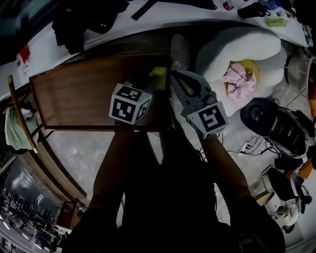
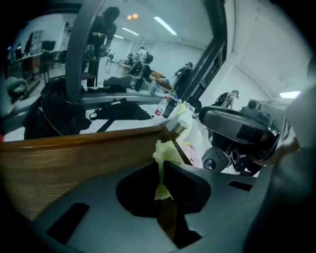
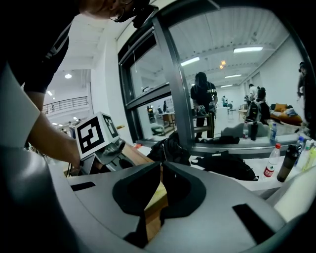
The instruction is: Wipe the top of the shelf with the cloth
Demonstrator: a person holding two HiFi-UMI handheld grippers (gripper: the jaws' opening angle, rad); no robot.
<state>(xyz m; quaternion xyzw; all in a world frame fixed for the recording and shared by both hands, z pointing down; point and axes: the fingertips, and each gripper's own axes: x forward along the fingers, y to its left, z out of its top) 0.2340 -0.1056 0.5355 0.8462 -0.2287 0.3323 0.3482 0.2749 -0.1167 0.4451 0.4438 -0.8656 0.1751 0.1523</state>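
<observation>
Crumpled pale yellow-green cloth (image 1: 159,75) (image 2: 165,149) pinched in the left claw (image 1: 151,84) (image 2: 162,167), jaws closed on a thin strip of it, the rest bunched up just past the tips. Resting at the far right corner of the brown wooden shelf top (image 1: 84,94) (image 2: 64,163), right by the edge. Left claw's marker cube (image 1: 129,103) over the near right part of the same board. Right claw (image 1: 174,73) (image 3: 161,166) just beside the left one, along the shelf's right edge, jaws drawn together at the tips and clamped on nothing, with only a sliver of the shelf's wood (image 3: 154,210) showing through the gap below them. Its own marker cube (image 1: 210,117) off the shelf's near right corner, above the pale floor. Beyond the shelf, a white counter (image 1: 163,12) carrying black bags (image 2: 121,109) and a few bottles (image 3: 272,163). To the right, a white padded cushion seat (image 1: 252,47) holding a bundle of pink fabric (image 1: 239,79); nearer on that side, a black round appliance (image 1: 261,114) amid cables on the floor. To the left, a green towel (image 1: 17,129) hung on a wooden rack.
</observation>
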